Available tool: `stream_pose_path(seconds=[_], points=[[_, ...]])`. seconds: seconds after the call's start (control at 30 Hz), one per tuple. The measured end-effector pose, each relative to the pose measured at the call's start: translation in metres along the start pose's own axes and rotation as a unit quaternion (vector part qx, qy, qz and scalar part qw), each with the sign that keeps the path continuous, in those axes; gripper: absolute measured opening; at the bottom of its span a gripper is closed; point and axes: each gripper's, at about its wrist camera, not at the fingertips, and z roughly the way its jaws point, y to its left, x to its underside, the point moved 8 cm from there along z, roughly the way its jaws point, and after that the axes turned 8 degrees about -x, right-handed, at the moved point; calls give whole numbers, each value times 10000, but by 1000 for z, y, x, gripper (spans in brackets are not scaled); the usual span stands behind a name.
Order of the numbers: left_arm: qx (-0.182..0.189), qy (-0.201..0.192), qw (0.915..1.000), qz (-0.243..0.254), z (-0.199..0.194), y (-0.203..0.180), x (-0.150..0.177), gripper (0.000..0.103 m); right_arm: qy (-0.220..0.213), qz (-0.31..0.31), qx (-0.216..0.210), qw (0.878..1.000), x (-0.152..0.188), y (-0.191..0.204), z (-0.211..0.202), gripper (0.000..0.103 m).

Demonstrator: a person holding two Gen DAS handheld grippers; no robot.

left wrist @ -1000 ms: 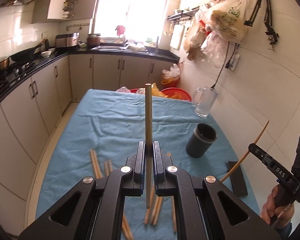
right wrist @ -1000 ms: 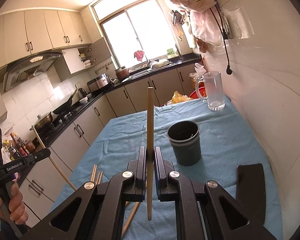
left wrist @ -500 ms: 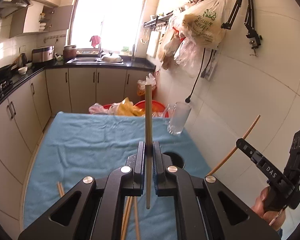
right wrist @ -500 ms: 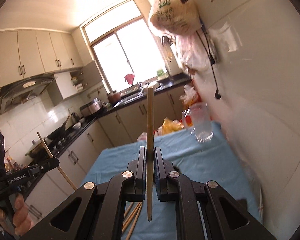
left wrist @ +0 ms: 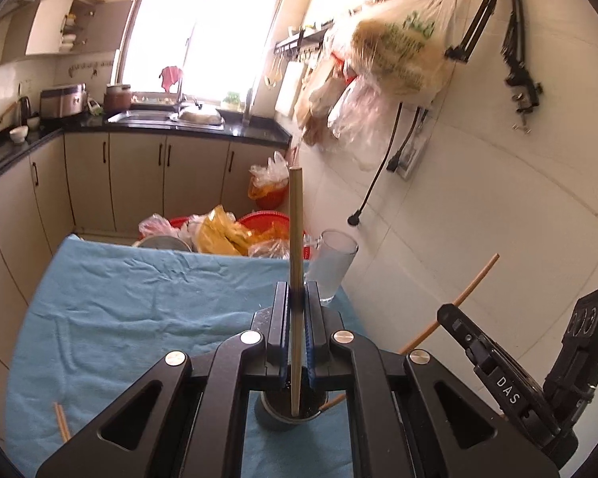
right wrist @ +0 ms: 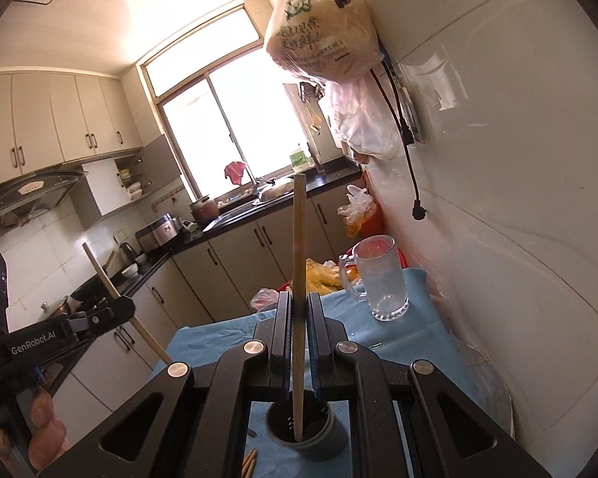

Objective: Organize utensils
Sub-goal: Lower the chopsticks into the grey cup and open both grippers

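Note:
My left gripper [left wrist: 297, 310] is shut on a wooden chopstick [left wrist: 296, 239] held upright. Its lower tip hangs over the mouth of the dark holder cup [left wrist: 287, 414] below the fingers. My right gripper [right wrist: 298, 318] is shut on another upright chopstick [right wrist: 299, 247], whose lower tip is over or just inside the same cup [right wrist: 307, 434]. Each gripper shows in the other's view, the right one [left wrist: 498, 374] to the right and the left one [right wrist: 79, 322] to the left. Loose chopsticks [left wrist: 61, 422] lie on the blue cloth [left wrist: 139, 310].
A glass mug [right wrist: 382, 283] stands on the cloth by the white tiled wall [left wrist: 498, 219]. Red basins and plastic bags [left wrist: 235, 235] sit past the table's far edge. Bags hang on the wall above. Cabinets and a counter lie to the left.
Both grippers moved in over the cup, carrying their chopsticks. The cup went from ahead of the fingers to directly beneath them, with both lower tips now at its mouth.

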Motion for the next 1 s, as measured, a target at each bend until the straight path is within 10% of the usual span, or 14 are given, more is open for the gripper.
stream_pose_path(seconds=[0.47,1.0], points=[[-153,764,9970,-24,84,15,49,6,1011,324,101,9943,57,-40,77,8],[-149,597,9981,-71,65,23,46,29,808,320,200,9960,47,-40,52,18]])
